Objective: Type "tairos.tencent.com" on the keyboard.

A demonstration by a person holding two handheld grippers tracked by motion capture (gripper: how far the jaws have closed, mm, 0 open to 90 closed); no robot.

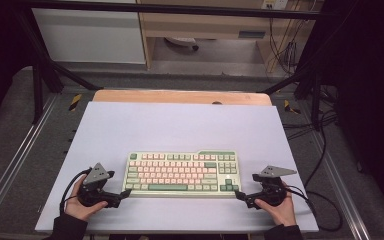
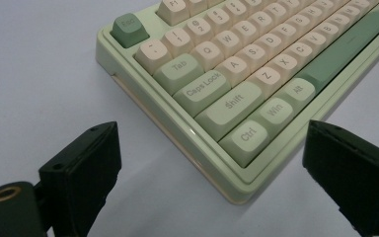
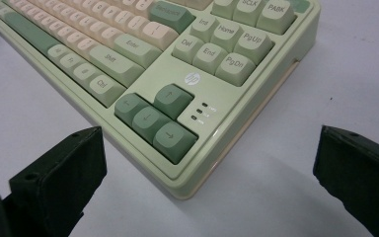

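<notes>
Approach was the step in hand, by the look of it: both tools sat at the near corners of the keyboard [image 1: 182, 173], and neither had taken hold. That keyboard, pale green with cream and green keys, lay flat on the white tabletop [image 1: 180, 125], in its near half and roughly centred left to right, its long edge running across the scene.

The left hand-held gripper [image 1: 125, 193] was at the near left corner. In the left gripper view its jaws stood wide apart, one on each side of that corner by the Ctrl key [image 2: 247, 134], with bare tabletop showing between each jaw and the case. The right hand-held gripper [image 1: 238, 193] mirrored it at the near right corner; in the right gripper view its jaws were likewise spread wide, flanking the corner just beside the arrow keys [image 3: 156, 121], again without touching.

I judged that the likely aim was to grip the keyboard by both ends and lift or shift it. The next move called for each tool to slide further in until the corner edge sat well between its jaws, then for both to close at about the same time. Uneven closing might have skewed the case on the smooth surface.
</notes>
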